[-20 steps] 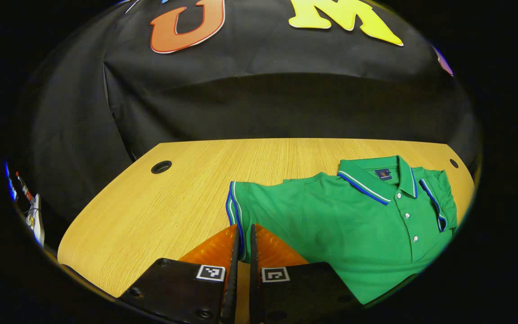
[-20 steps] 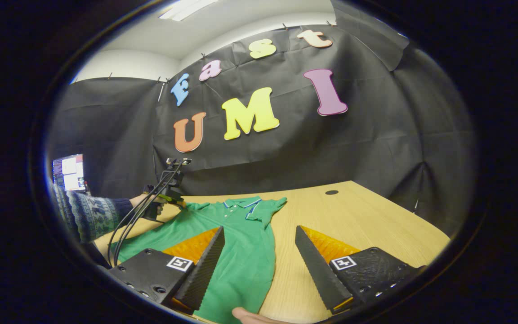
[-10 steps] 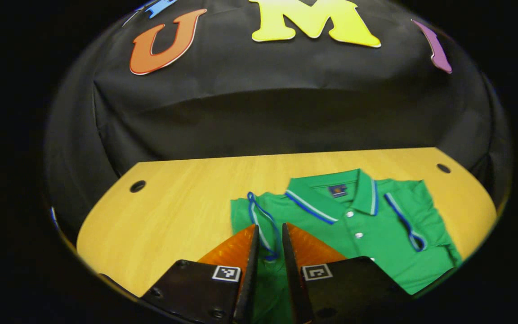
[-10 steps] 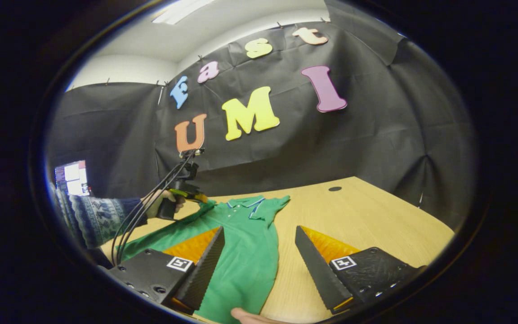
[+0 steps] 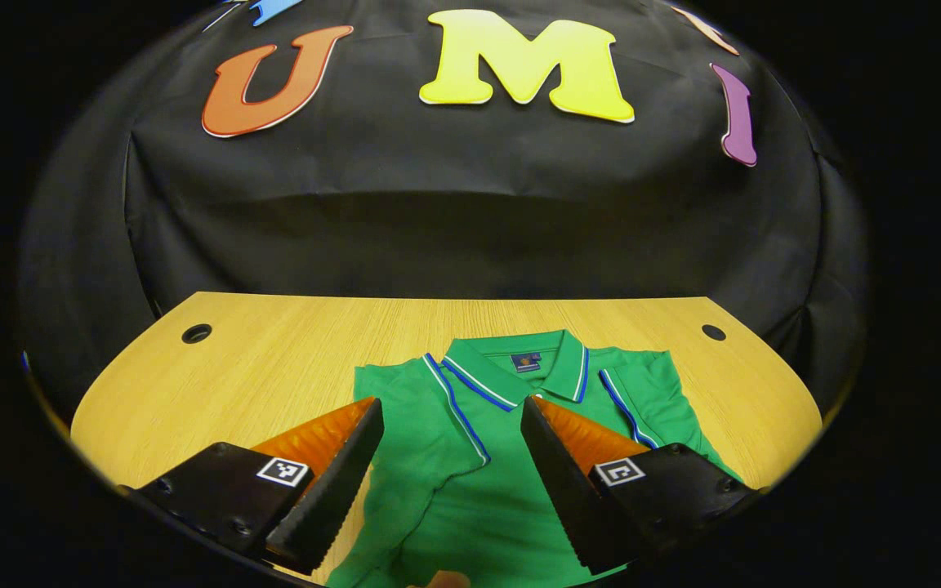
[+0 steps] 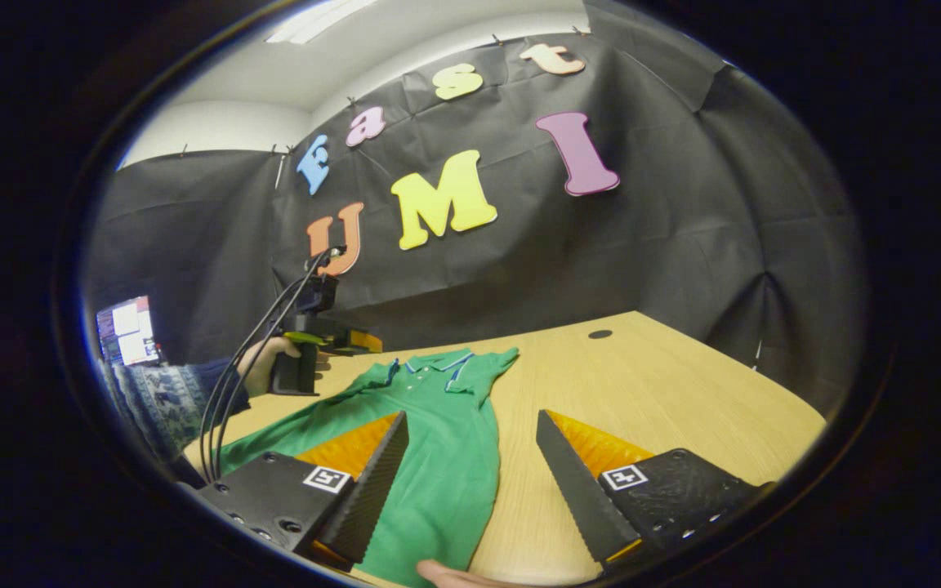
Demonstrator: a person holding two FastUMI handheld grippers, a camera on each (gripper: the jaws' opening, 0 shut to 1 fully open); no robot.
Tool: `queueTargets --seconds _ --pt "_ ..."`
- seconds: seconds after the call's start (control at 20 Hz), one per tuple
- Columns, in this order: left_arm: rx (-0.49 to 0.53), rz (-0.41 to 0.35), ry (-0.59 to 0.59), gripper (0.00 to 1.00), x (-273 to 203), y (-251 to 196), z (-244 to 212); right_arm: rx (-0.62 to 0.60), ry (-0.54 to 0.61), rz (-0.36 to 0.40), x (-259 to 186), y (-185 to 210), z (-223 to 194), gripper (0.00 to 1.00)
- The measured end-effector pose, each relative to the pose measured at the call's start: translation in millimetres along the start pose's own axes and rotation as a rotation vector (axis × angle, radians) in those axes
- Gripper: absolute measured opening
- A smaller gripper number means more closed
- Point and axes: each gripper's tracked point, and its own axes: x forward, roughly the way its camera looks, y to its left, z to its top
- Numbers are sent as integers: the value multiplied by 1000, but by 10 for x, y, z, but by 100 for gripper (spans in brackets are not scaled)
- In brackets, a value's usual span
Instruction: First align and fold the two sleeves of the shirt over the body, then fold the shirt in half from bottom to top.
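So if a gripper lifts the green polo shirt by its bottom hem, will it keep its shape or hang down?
The green polo shirt will probably hang limp: it lies flat with soft wrinkles on the wooden table. The folded sleeve may slip open, since nothing pins it. It looks light, so likely easy to lift.

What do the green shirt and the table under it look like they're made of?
The shirt looks like soft matte knit cotton or a blend: it creases and drapes, with striped trim on the collar. The table looks like light wood or wood-look laminate, with fine straight grain lines and a smooth, faintly glossy finish.
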Motion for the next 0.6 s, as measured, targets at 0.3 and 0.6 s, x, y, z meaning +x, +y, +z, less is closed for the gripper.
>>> queueTargets --seconds 0.3,0.6 --pt "30 13 -126 100 -817 -43 69 -89 31 -11 -215 217 -40 95" --pt "69 -12 -241 100 -1729 -72 -74 -129 78 -47 -553 415 -184 96"
